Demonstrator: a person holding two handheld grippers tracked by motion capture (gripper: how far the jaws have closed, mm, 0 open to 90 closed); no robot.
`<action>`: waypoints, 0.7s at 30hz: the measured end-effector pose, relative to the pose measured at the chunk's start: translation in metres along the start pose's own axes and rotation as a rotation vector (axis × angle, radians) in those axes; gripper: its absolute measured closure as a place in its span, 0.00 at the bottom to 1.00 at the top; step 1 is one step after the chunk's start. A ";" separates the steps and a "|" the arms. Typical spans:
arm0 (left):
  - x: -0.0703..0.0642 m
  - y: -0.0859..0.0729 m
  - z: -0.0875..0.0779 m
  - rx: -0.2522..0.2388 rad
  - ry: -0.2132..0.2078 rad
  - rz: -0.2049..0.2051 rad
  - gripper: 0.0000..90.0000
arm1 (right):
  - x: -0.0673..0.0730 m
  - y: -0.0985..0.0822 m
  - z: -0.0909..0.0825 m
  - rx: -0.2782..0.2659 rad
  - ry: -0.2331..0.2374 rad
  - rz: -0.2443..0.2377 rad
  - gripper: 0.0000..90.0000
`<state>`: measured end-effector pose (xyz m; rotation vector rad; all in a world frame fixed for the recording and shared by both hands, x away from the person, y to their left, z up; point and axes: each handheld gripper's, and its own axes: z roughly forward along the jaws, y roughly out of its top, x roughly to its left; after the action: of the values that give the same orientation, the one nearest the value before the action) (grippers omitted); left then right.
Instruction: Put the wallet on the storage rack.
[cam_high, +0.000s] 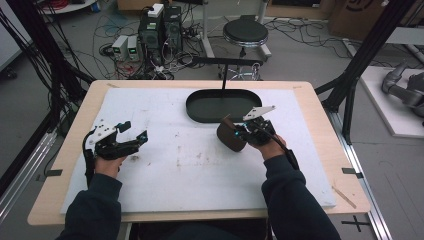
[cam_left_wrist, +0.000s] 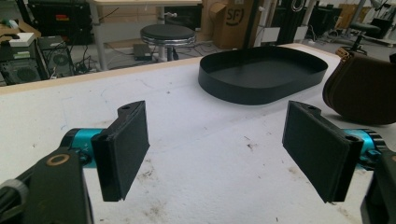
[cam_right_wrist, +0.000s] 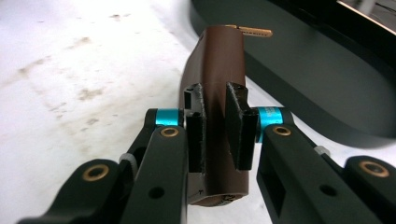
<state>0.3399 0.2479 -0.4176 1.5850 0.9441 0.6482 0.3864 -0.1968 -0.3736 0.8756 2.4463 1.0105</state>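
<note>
The right gripper has its two black fingers pressed on both sides of a brown case. The case is thin and smooth, and it has a small gold tab at its far end. The fingers hold it on its edge, near its middle. I cannot tell if its bottom touches the tabletop or hangs just above it.

In the high view, the brown case sits just in front of the near edge of a black tray. The tray is long and round at the ends, and nothing lies in it. It stands at the far middle of the white tabletop.

The left gripper has its fingers wide apart, with nothing between them. It rests low over the tabletop on the left side, well apart from the case and the tray.

So the picking up looks done: the case is caught tight. It is not in the tray yet. I think the part that is left is to carry the case a little farther, over the rim, set it down inside the tray and let go.
</note>
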 end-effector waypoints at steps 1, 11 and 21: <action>0.000 0.000 0.000 0.000 -0.002 0.002 0.25 | 0.002 0.000 0.000 0.002 0.012 -0.008 0.87; 0.000 0.000 -0.001 -0.001 0.000 0.002 0.25 | 0.009 -0.001 -0.001 -0.040 0.054 -0.011 0.78; 0.001 0.000 -0.001 -0.003 0.000 0.001 0.25 | 0.006 -0.002 -0.002 -0.079 0.032 0.002 0.47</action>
<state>0.3397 0.2487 -0.4171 1.5835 0.9420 0.6503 0.3799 -0.1945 -0.3744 0.8420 2.4144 1.1223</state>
